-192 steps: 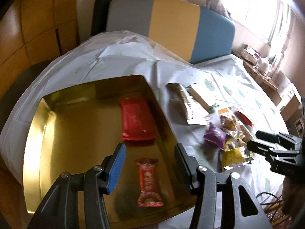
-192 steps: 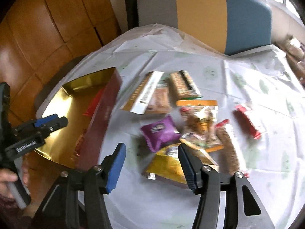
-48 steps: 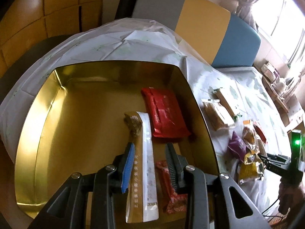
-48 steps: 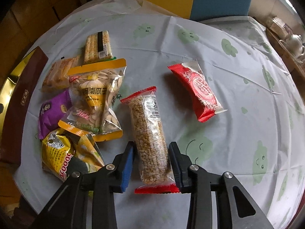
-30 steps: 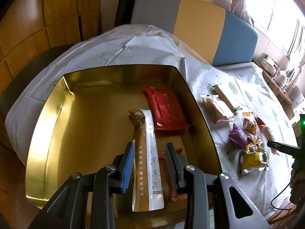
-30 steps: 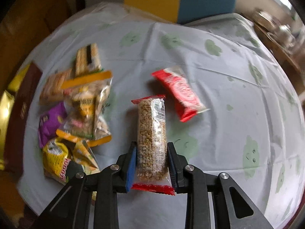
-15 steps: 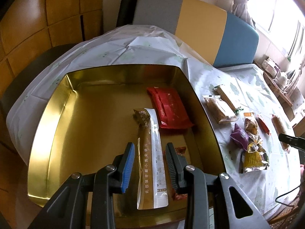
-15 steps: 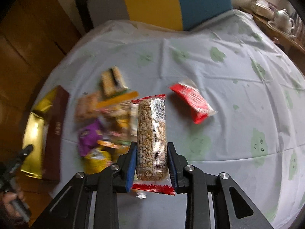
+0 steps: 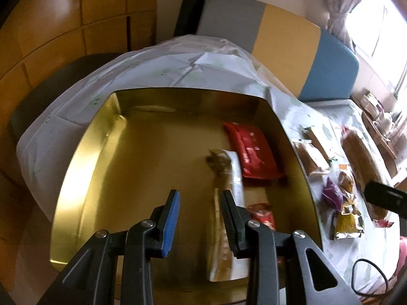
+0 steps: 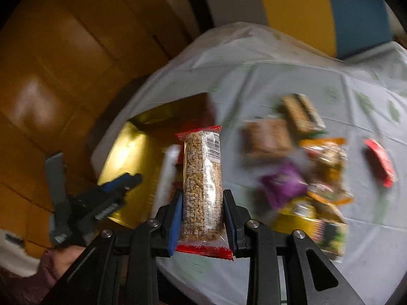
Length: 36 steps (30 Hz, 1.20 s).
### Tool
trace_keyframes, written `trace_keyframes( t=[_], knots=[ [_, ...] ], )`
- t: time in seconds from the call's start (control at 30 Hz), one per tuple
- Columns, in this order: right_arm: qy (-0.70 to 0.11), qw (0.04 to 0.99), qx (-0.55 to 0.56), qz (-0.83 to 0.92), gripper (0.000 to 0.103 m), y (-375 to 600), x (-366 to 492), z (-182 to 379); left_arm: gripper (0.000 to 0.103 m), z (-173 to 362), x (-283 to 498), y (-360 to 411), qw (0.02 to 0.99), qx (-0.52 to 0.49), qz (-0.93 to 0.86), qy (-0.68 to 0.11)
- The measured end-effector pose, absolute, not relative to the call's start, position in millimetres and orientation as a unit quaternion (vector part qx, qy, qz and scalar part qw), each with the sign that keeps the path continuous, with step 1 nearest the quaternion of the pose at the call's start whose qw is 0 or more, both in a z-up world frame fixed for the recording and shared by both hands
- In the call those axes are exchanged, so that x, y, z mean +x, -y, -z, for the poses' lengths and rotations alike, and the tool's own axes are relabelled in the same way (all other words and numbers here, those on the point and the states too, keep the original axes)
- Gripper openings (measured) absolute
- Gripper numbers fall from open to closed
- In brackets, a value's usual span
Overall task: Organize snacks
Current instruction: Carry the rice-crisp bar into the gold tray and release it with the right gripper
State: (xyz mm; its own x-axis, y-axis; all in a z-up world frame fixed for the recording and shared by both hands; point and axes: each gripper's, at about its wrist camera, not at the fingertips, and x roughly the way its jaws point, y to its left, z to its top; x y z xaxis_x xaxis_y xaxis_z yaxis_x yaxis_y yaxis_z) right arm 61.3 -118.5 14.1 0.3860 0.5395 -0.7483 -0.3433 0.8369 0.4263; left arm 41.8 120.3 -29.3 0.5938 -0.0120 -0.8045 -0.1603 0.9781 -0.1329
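Right wrist view: the right gripper [image 10: 202,218] has its 2 fingers clamped on the sides of a clear grain bar [image 10: 202,183] with red crimped ends, held upright and lifted clear of the tablecloth [image 10: 292,76]; the bar's lower red end sits between the pads and its top reaches toward 12 o'clock. At 9 o'clock the left gripper [image 10: 127,180] shows from the side, over the near edge of the gold tin [image 10: 122,157]. From 1 to 4 o'clock, blurred, lie a purple packet [image 10: 282,186], a yellow packet [image 10: 300,218] and a red packet [image 10: 380,165]. Left wrist view alone looks down into the tin: the left gripper [image 9: 199,214] has its fingers drawn narrow with nothing between them, above the tin floor. Just at 1 o'clock of them lies a long gold-and-white packet [image 9: 229,218]; beyond it a flat red packet [image 9: 251,152], and a small red one [image 9: 262,218] at 3 o'clock. Past the tin's right wall, the held bar [image 9: 361,157] appears blurred at 2 o'clock.
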Motion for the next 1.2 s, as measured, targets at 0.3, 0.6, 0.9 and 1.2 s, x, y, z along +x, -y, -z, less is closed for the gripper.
trace_keyframes(
  t=[0.3, 0.6, 0.9, 1.2],
  knots=[
    [-0.497, 0.823, 0.075, -0.265, 0.033, 48.9, 76.0, 5.8, 0.034, 38.1, 39.4, -135.6, 0.881, -0.108, -0.051, -0.458],
    [-0.502, 0.823, 0.006, -0.267, 0.033, 23.2, 58.8, 31.1, 0.034, 45.0, 42.2, -131.8, 0.877, -0.106, -0.048, -0.466],
    [-0.488, 0.829, -0.069, -0.265, 0.033, 7.6, 47.8, 37.8, 0.034, 41.0, 39.9, -127.0, 0.880, -0.097, -0.044, -0.462],
    [-0.463, 0.842, -0.049, -0.272, 0.033, 29.3, 42.4, 15.6, 0.034, 33.5, 37.9, -121.6, 0.885, -0.089, -0.041, -0.456]
  ],
)
